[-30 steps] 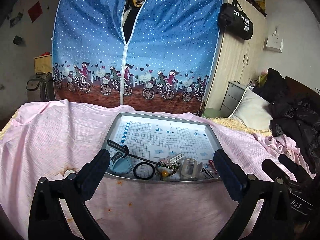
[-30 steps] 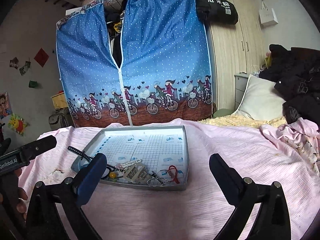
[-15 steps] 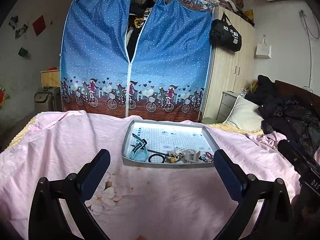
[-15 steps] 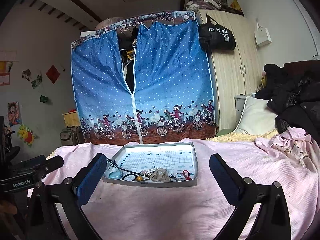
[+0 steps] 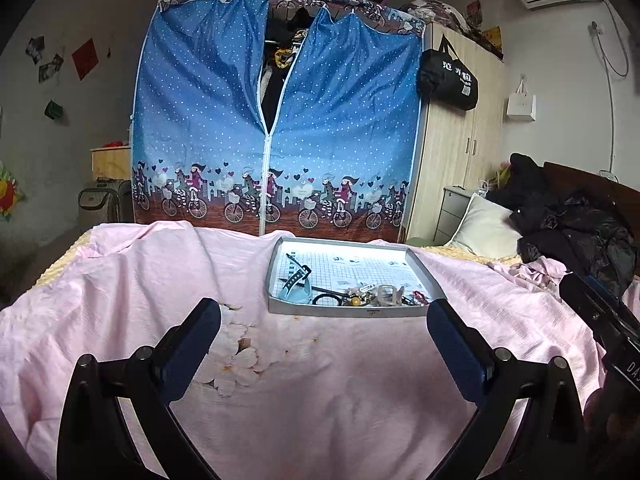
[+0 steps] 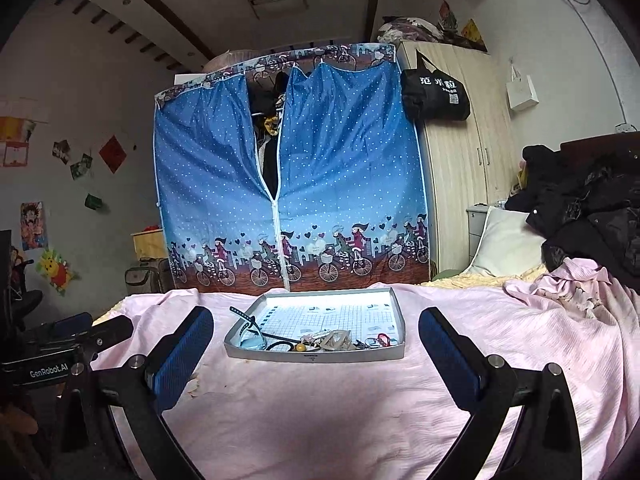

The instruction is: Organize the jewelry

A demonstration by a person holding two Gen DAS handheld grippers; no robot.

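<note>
Pulled back from the grey tray (image 5: 347, 312) over the last second, now small at 12 o'clock of both grippers on the pink bedsheet (image 5: 320, 380). Jewelry heap (image 6: 328, 340) bunched along the tray's near wall, probably slid there; blue watch (image 5: 298, 286) at its 9 o'clock end. Left gripper (image 5: 322, 334) and right gripper (image 6: 316, 340) spread wide, gripping nothing, touching nothing, hovering over the sheet.

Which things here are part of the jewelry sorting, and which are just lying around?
For the job:
tray
watch
black ring
yellow bead
red piece

Lying about:
black bag
pillow
dark coats
suitcase
</note>
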